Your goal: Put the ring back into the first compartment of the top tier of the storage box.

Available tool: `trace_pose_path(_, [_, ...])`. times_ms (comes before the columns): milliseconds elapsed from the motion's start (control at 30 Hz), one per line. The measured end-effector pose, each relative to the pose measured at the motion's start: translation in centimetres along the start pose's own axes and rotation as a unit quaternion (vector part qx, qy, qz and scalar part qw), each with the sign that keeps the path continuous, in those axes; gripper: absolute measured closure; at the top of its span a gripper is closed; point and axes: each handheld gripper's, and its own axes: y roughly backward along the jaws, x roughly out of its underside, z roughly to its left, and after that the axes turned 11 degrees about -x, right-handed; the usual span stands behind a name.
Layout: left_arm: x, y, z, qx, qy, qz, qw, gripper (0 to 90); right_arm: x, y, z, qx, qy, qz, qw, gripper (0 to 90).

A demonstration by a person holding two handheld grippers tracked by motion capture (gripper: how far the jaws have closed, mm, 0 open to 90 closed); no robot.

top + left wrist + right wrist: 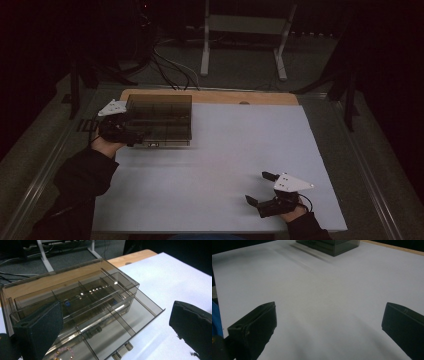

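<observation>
A white sheet covers the table (pixel 210 170) in a dark room. The smoky clear organizer box (pixel 160 120) sits at its far left corner. The left gripper (pixel 131 134) is at the box's near left edge, jaws spread wide, pinching nothing. The right gripper (pixel 260 189) rests near the front right, also spread and empty.

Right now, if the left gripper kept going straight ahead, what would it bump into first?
Probably the smoky clear box: it sits right ahead of the open left gripper, whose fingers aren't touching it.
</observation>
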Motion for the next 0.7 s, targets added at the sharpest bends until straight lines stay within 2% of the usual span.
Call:
trace_pose_path(300, [0.8,1.0,-0.6,0.027,-0.003,0.003,0.9996,0.9,-0.2,-0.5,0.0,-0.005,0.003,0.003,1.0000,0.0])
trace_pose_path(700, [2.4,2.4,-2.3,0.046,-0.015,0.004,0.9988,0.9,-0.3,-0.8,-0.1,-0.009,0.004,0.003,1.0000,0.0])
